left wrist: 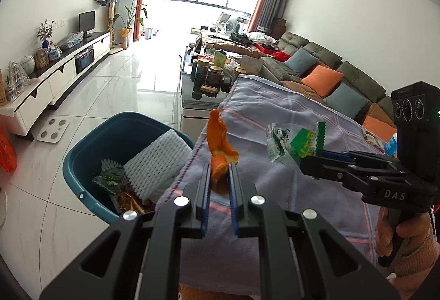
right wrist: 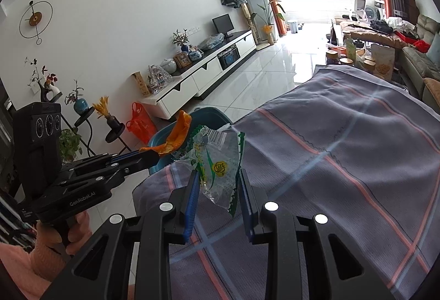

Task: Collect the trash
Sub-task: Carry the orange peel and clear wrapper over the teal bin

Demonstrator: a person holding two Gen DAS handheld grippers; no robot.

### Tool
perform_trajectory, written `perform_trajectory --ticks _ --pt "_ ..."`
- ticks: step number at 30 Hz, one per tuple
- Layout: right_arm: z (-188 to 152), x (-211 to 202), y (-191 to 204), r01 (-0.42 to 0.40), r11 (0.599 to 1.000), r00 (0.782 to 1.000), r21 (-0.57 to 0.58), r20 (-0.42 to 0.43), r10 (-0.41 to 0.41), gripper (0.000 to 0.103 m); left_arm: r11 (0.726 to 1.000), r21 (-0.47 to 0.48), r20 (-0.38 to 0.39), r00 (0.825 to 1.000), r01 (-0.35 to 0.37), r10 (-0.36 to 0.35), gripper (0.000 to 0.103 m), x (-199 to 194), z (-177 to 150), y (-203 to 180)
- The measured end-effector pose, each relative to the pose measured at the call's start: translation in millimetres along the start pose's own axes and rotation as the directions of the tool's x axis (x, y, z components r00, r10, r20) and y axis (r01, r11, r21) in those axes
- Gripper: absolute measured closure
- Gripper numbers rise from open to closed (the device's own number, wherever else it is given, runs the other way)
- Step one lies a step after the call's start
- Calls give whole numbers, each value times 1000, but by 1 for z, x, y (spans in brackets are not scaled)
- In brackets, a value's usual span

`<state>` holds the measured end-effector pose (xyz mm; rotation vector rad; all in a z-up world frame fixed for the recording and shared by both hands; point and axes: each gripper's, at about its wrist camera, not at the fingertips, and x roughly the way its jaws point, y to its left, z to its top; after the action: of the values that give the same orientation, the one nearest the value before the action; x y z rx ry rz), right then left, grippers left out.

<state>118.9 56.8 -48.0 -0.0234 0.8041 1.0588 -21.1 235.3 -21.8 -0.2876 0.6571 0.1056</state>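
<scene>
An orange peel (left wrist: 220, 146) is pinched between the nearly closed fingers of the left gripper (left wrist: 220, 176), held above the edge of the cloth-covered table (left wrist: 316, 184), beside the teal bin (left wrist: 82, 162). A clear green-printed wrapper (right wrist: 217, 168) is clamped in the right gripper (right wrist: 218, 184), over the same cloth.

1. "DAS" stands in pale letters on the black body of the right gripper (left wrist: 313, 159), as the left wrist view shows it.
2. "GenRobot.AI" stands in pale letters on the black body of the left gripper (right wrist: 154, 155), as the right wrist view shows it. Under it are smaller lines, too small to read.
3. The clear and green wrapper (right wrist: 217, 165) has a barcode and a round yellow sign; its print cannot be read.
</scene>
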Motion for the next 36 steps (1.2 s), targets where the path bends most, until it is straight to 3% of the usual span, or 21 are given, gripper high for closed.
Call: perform_trajectory --ticks 36 --pt "23 49 24 -60 997 996 -47 -63 57 75 993 -78 11 996 -85 86 90 -2 5 50"
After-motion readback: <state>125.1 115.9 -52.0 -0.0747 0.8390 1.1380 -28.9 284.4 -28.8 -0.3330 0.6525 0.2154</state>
